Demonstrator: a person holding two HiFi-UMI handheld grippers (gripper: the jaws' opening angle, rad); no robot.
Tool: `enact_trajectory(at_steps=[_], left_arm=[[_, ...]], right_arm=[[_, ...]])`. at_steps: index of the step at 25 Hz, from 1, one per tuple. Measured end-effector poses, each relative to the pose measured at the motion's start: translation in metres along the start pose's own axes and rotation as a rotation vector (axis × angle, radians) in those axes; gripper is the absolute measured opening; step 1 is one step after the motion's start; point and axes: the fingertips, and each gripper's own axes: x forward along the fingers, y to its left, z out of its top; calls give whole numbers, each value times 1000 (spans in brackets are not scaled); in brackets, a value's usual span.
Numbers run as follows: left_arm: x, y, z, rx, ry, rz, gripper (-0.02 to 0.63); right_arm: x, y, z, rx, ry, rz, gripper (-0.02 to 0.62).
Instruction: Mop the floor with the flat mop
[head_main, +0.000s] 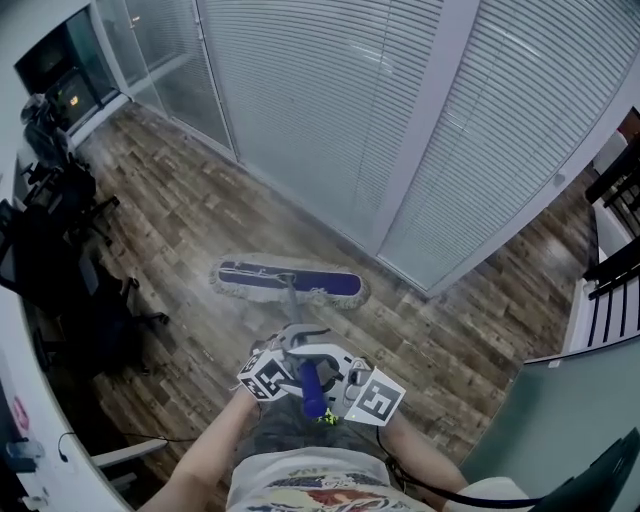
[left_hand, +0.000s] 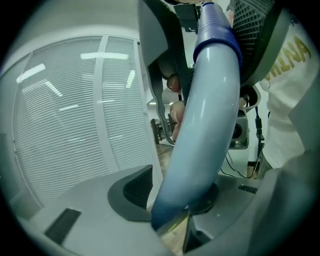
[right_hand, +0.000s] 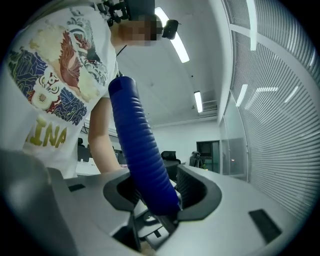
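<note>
The flat mop's blue head (head_main: 288, 282) lies flat on the wood floor (head_main: 190, 220), close to the blind-covered glass wall. Its handle rises toward me and ends in a blue ribbed grip (head_main: 312, 390). My left gripper (head_main: 268, 372) sits on the handle just below that grip. In the left gripper view the pale pole (left_hand: 205, 130) leans across the left gripper (left_hand: 175, 200), touching both pads. My right gripper (head_main: 372, 392) is beside it, and in the right gripper view the right gripper (right_hand: 160, 200) is shut on the blue ribbed grip (right_hand: 140, 150).
The glass wall with white blinds (head_main: 350, 110) runs across the far side. Dark office chairs and desks (head_main: 50, 250) crowd the left. A black railing (head_main: 615, 250) and a grey partition (head_main: 570, 420) stand at the right. A thin cable (head_main: 130, 438) trails along the floor at lower left.
</note>
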Motion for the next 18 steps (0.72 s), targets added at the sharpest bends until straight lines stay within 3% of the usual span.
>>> enact_trajectory(at_steps=[4,13,18], left_arm=[[-2,70,-8,-15,-21,22,109],[-22,230,-27,-35,-69,14,114],[-32,298,-46,-37,-67,7,115]], right_arm=[[34,-69,28,26,-191,-62,179],[123,-208,30,7,-195,-81,179],[166,-265,23,5,-190,-99,179]])
